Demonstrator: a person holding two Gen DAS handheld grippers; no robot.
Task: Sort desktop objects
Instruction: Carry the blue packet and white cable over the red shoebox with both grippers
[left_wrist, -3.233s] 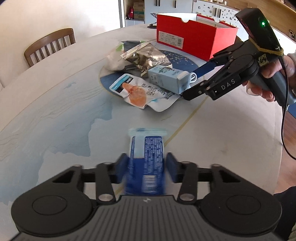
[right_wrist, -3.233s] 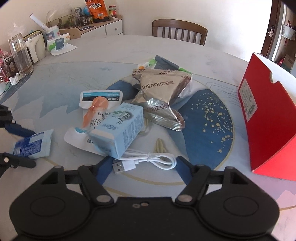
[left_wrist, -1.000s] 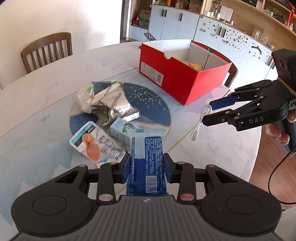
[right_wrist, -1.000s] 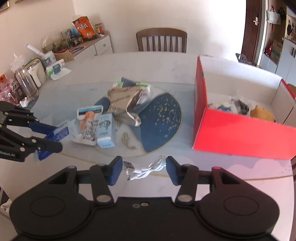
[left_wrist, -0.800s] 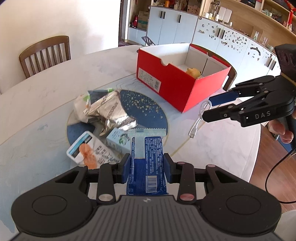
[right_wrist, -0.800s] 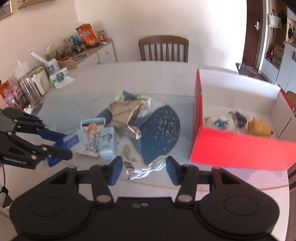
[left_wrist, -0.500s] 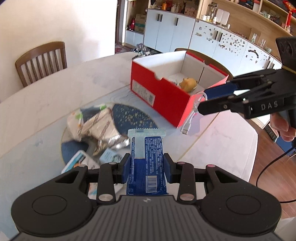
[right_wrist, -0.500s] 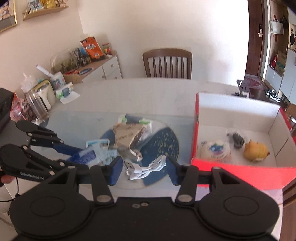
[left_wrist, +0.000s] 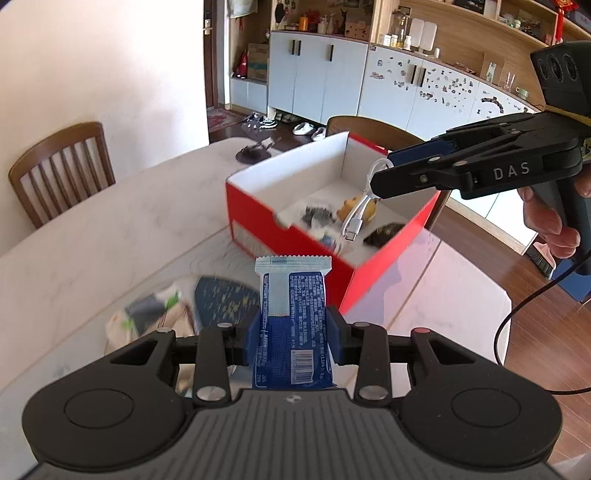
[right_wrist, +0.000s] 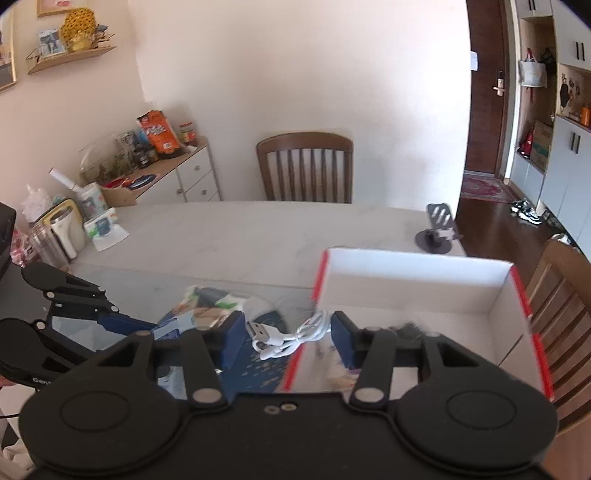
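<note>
Two grippers hang above one red box (left_wrist: 380, 266): the left gripper (left_wrist: 291, 334) clamps one blue packet (left_wrist: 291, 314), the right gripper (right_wrist: 288, 338) pinches one white cable (right_wrist: 291, 339), and only the left view shows a yellow toy (left_wrist: 351, 206) inside the box.

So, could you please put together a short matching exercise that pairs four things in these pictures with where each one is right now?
Things:
1. blue snack packet
2. white USB cable
3. yellow toy
4. phone stand

Places:
A. lying inside the red box
B. standing on the table beyond the box
C. clamped in the left gripper
D. dangling from the right gripper above the box

Pairs: 1-C, 2-D, 3-A, 4-B
</note>
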